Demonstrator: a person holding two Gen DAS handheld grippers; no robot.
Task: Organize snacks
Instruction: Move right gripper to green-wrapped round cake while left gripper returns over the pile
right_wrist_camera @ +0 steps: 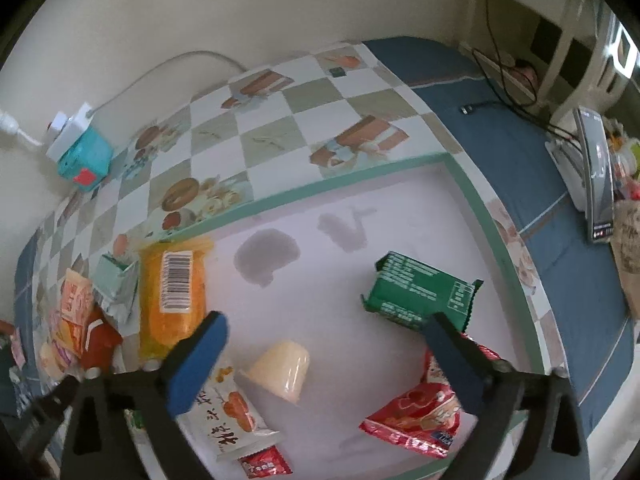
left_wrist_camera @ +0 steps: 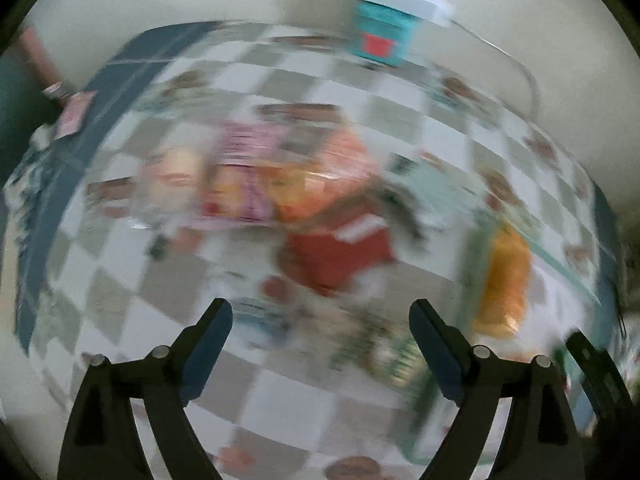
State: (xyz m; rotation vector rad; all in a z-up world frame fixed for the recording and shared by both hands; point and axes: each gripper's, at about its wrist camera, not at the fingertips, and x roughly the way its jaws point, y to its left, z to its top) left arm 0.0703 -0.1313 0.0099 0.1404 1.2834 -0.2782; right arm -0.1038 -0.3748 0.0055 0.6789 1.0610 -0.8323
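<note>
A: We are looking at the white tray (right_wrist_camera: 400,208) lying on the checkered bench (right_wrist_camera: 280,128), so let us place everything from that tray. Where are the snacks sitting?

B: Inside the tray we are seeing a green packet (right_wrist_camera: 416,292) toward its far right side, a pale jelly cup (right_wrist_camera: 284,372) tipped over near its near edge, a red packet (right_wrist_camera: 424,412) at its near right, and a long white bar (right_wrist_camera: 232,412) at its near left. The orange packet (right_wrist_camera: 172,292) is lying across the tray's left rim.

A: And the claws?

B: Our right claw (right_wrist_camera: 326,360) is hanging over the tray with its jaws wide, gripping nothing; the jelly cup is lying just between and below them. Our left claw (left_wrist_camera: 320,344) is also standing wide and empty, though its view is too blurred for detail.

A: Which pile is waiting?

B: A heap of loose packets (right_wrist_camera: 84,328) is lying outside the tray, beyond its left rim, likely nearer our left claw. The orange packet's long axis is running alongside that rim, so we are judging a grip across its narrow width as the natural one.
</note>
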